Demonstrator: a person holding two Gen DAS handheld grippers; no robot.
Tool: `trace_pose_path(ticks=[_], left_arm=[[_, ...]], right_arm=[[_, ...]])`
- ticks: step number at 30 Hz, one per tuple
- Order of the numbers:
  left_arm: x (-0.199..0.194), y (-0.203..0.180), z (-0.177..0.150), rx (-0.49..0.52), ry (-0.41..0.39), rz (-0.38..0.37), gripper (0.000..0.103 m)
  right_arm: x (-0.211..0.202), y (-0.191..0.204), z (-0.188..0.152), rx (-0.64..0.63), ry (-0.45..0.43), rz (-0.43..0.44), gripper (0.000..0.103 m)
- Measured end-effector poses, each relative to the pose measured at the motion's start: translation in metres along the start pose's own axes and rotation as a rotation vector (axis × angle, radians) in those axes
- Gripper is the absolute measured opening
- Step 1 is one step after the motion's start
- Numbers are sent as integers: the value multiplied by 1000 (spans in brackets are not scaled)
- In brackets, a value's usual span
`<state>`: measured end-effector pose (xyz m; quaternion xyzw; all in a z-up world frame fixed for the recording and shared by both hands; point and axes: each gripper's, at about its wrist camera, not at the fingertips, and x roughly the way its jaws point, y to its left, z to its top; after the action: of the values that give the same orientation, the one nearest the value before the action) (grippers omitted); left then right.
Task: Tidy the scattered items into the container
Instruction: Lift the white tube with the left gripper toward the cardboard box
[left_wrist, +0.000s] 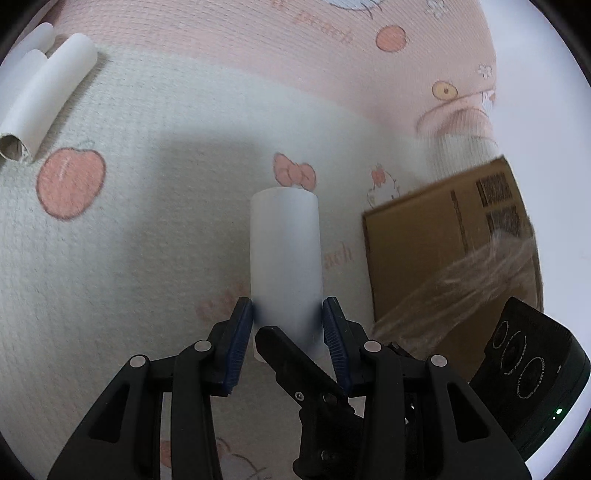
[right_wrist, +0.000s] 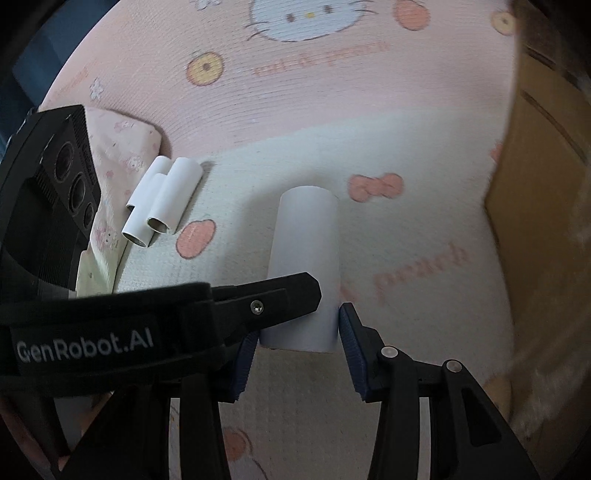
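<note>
Dim indoor light, motion blur, fisheye warping

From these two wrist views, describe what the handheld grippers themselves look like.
Both the left gripper and the right gripper are matte black plastic linkages with silver pivot pins and ribbed dark-blue finger pads. A black strap printed "GenRobot.AI" wraps one. Each carries a black camera block with three round lenses.

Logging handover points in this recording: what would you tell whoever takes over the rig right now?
Left gripper: shut on the white tube.
Right gripper: pads on the same tube.
Things: the tube is held above the mat; the cardboard box is to its right; three loose tubes lie together on the mat.
Done: one tube picked up. The box's inside is out of view.
Left: put this tube in the box, then the other three.
</note>
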<state>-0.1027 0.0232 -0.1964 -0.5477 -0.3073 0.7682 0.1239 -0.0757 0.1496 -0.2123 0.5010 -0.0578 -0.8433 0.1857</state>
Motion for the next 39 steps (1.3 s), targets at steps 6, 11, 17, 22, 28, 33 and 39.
trace_pose_path(ticks=[6,11,17,22,28,33,39], left_arm=[[3,-12,-13,29,8,29,43],[10,-9,-18,20,23,49,42],[14,-9,-16,17,30,64,44],[12,-5,-10,24,41,93,55],[9,9,1,-49,52,33,58],[-8,-1,6,21,14,18,58],[-54,-29,16,62,-69,-66,57]], right_arm=[[-10,-13,-13,42,-8,11,41],[-10,-18,-21,55,2,16,41],[-3,-24,-24,59,9,23,42],[1,-26,-25,59,21,-13,59],[0,-25,-22,72,38,-32,59],[-38,-18,-18,43,-26,-62,59],[-100,-10,-10,15,-114,-90,59]])
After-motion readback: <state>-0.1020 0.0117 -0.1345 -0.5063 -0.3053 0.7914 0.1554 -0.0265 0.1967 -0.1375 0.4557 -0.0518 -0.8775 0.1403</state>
